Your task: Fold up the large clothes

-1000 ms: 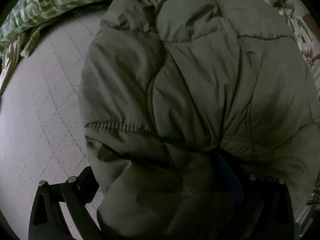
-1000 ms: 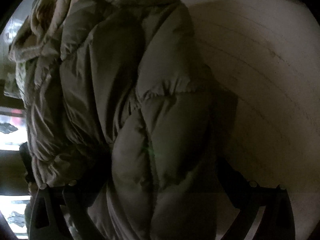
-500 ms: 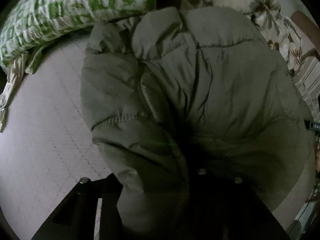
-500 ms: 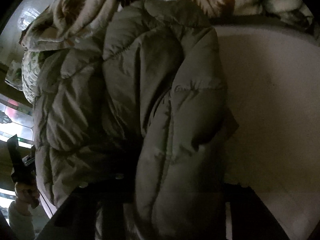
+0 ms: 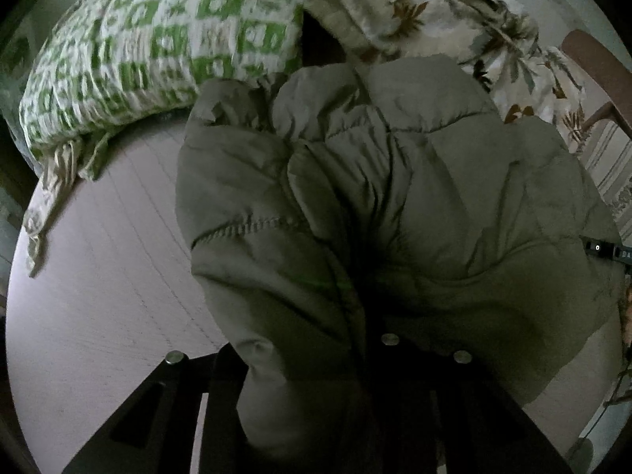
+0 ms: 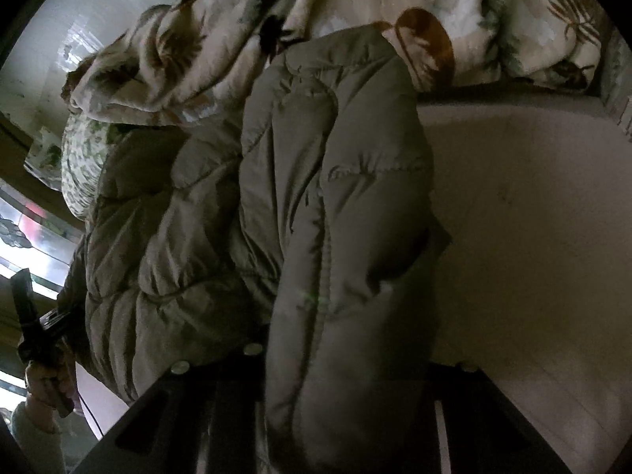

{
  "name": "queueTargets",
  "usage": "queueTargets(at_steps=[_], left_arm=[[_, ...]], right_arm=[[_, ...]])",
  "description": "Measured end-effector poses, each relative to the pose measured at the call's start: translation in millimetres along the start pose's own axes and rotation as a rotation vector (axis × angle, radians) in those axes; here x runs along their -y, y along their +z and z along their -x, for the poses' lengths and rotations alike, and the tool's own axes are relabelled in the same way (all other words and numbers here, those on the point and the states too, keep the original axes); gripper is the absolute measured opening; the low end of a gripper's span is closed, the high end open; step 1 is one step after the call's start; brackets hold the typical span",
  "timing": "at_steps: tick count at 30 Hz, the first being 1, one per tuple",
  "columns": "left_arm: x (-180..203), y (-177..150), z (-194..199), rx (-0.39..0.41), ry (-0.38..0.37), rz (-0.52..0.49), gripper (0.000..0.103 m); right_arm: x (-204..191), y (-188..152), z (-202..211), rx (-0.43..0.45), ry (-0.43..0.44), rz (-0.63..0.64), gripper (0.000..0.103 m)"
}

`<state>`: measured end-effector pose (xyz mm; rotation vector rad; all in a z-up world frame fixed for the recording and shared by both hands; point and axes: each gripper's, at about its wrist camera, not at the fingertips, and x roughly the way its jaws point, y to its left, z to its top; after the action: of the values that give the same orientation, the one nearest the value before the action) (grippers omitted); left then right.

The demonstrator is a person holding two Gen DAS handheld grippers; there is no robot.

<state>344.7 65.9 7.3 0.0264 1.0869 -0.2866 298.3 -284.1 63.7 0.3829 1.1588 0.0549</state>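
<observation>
Olive quilted puffer jacket (image 5: 395, 205), bunched, lying on pale bed sheet (image 5: 102, 296).

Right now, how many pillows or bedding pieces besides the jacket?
2. A green-and-white checked pillow lies beyond the jacket to its left; a leaf-print quilt is bunched behind the jacket to the right. More may be hidden under the jacket.

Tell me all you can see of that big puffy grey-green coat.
The coat is a padded, quilted olive-grey garment with stitched seams, of thin matte fabric. It is bunched and partly lifted above the pale bed sheet, its far end against the leaf-print duvet. Each hand-held gripper seems clamped on a fold, left and right.
</observation>
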Motion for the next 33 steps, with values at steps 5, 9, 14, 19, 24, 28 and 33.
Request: queueTargets(at_steps=[5,9,14,19,24,28,33], left_arm=[[9,-5,24,0.021,-0.008,-0.009,0.026],[14,-6,41,0.036,-0.01,-0.024,0.026],[20,-9,73,0.059,-0.009,-0.042,0.026],[22,-26,102,0.075,-0.003,-0.053,0.026],[23,-49,119,0.07,0.011,-0.067,0.026],[21,-75,124,0.055,0.015,-0.069,0.026],[16,-103,117,0.034,0.015,-0.064,0.026]], right_arm=[[6,-2,28,0.02,0.009,0.009,0.027],[1,-7,50,0.036,0.014,0.019,0.027],[-10,-14,73,0.058,0.017,0.034,0.027],[-31,-25,90,0.08,0.018,0.054,0.027],[-40,-49,104,0.072,0.019,0.072,0.027],[-42,-71,104,0.06,0.021,0.076,0.027],[-40,-96,95,0.033,0.021,0.077,0.027]])
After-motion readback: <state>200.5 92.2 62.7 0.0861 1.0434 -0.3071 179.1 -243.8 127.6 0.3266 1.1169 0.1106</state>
